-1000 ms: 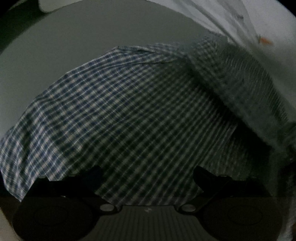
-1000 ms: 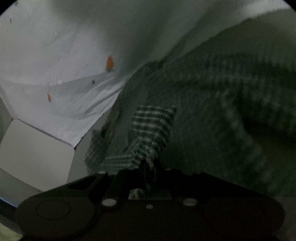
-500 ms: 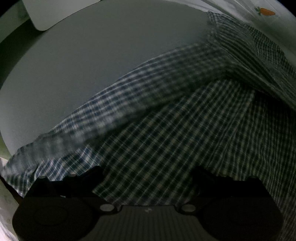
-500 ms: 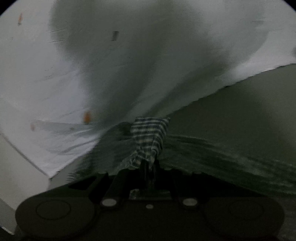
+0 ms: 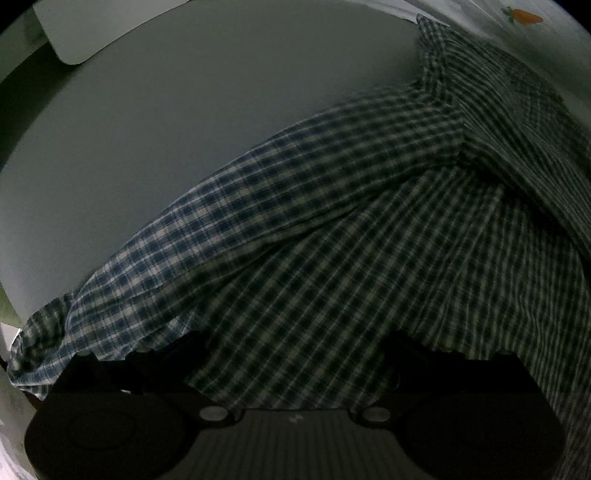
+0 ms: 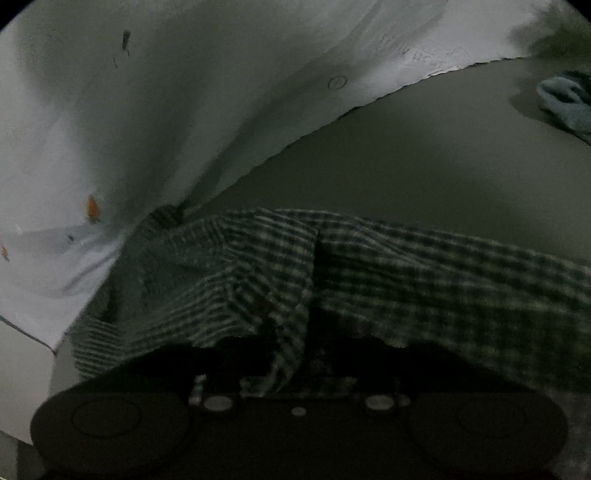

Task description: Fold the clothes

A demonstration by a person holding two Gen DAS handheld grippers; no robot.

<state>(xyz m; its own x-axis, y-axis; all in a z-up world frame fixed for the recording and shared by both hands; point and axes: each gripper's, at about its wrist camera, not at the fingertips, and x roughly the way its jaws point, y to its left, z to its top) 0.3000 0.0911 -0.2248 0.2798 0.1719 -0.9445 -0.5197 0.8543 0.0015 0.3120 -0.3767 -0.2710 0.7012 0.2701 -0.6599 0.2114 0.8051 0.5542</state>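
A blue and white plaid shirt (image 5: 332,240) lies spread on the grey table (image 5: 166,129), with a fold ridge running diagonally across it. My left gripper (image 5: 295,343) is open, and shirt cloth drapes over and between its two wide-set fingers. In the right wrist view the shirt (image 6: 424,280) lies low across the table (image 6: 406,166). My right gripper (image 6: 299,347) has its fingers apart. A strip of plaid hangs loosely between them and its fingertips are hidden under cloth.
A white cloth with small carrot prints (image 6: 147,129) rises behind the shirt and also shows in the left wrist view as the carrot cloth (image 5: 524,16). A light blue towel (image 6: 565,103) lies far right. A white panel (image 5: 74,33) stands at the far left.
The right gripper lowered the pinched plaid corner to the table and its fingers spread apart. The shirt's right part folded over, and the left view shifted toward the fold ridge.
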